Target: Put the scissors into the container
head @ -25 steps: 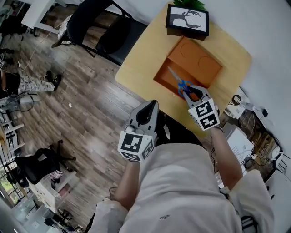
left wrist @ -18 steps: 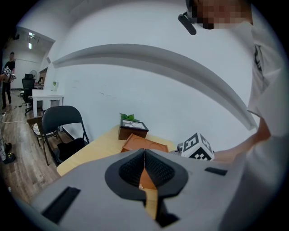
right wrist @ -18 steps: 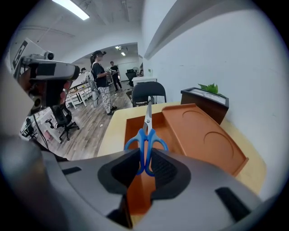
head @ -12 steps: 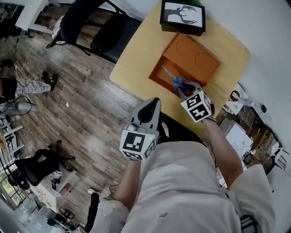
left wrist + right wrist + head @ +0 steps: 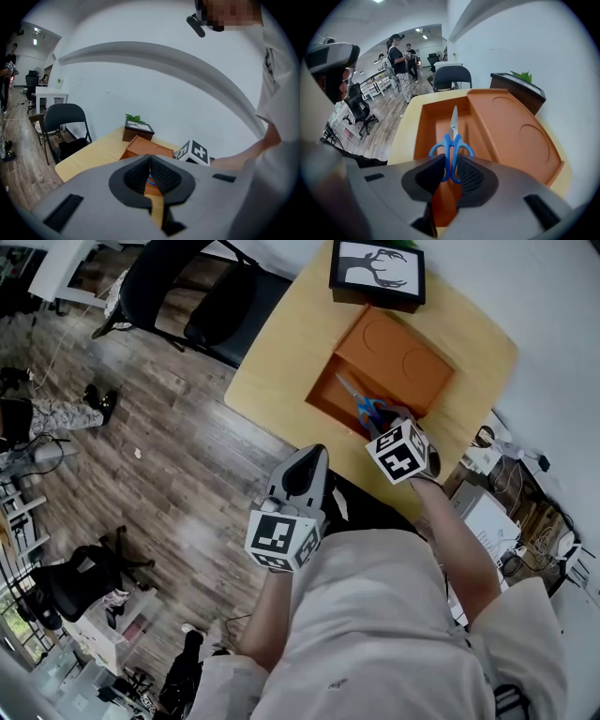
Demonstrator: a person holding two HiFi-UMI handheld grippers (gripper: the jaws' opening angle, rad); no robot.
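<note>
Blue-handled scissors (image 5: 452, 140) (image 5: 364, 407) hang blades forward over the open compartment of the orange container (image 5: 431, 119) (image 5: 330, 394). My right gripper (image 5: 450, 172) (image 5: 386, 427) is shut on their handles, above the container's near end. The container's closed orange lid (image 5: 515, 136) (image 5: 398, 354) lies to the right of the compartment. My left gripper (image 5: 150, 177) (image 5: 302, 474) is shut with nothing in it, held off the table's near edge, above the floor.
The container sits on a light wooden table (image 5: 272, 362). A dark box bearing a deer picture (image 5: 377, 270) stands at the table's far end with a plant behind. A black chair (image 5: 202, 296) is left of the table. Cables and boxes (image 5: 497, 493) lie right of it.
My right gripper has carried the scissors a little forward and left, further over the open compartment. The left gripper has hardly moved.
</note>
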